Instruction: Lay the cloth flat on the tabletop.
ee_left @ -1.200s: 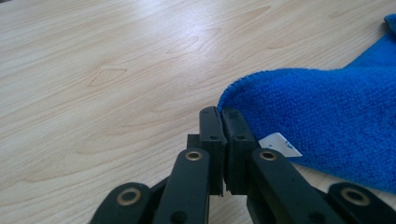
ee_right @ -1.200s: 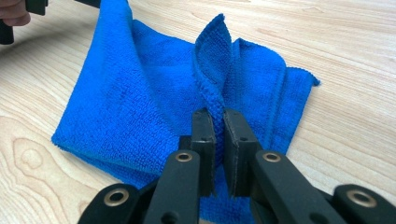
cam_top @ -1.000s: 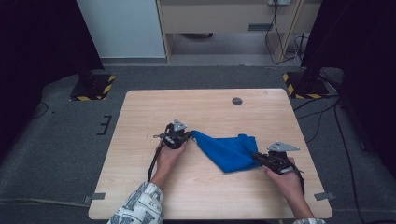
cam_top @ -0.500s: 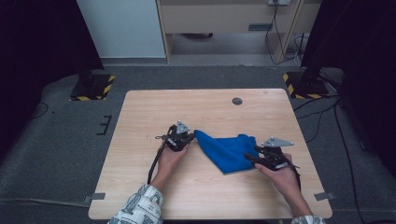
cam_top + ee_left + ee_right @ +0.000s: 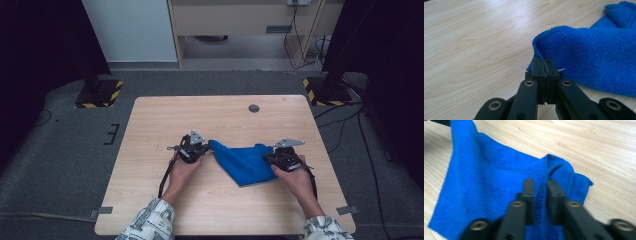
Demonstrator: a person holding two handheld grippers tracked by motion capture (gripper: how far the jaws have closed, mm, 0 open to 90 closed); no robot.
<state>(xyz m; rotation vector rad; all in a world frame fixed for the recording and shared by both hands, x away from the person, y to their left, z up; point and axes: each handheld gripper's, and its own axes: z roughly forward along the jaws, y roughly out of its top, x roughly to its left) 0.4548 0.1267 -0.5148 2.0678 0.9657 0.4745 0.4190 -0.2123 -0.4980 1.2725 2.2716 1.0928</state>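
Blue cloth (image 5: 245, 161) lies at the high view's centre on the counter (image 5: 150, 125), stretched between the left gripper (image 5: 204, 147) and right gripper (image 5: 267, 156). Left gripper view: jaws pinch the cloth's corner, lower centre. Right gripper view: jaws, having just closed, clamp a hemmed fold.

Wooden table (image 5: 150, 130) on grey carpet (image 5: 60, 165); pale cabinet (image 5: 130, 30) behind, sides apparently dark.
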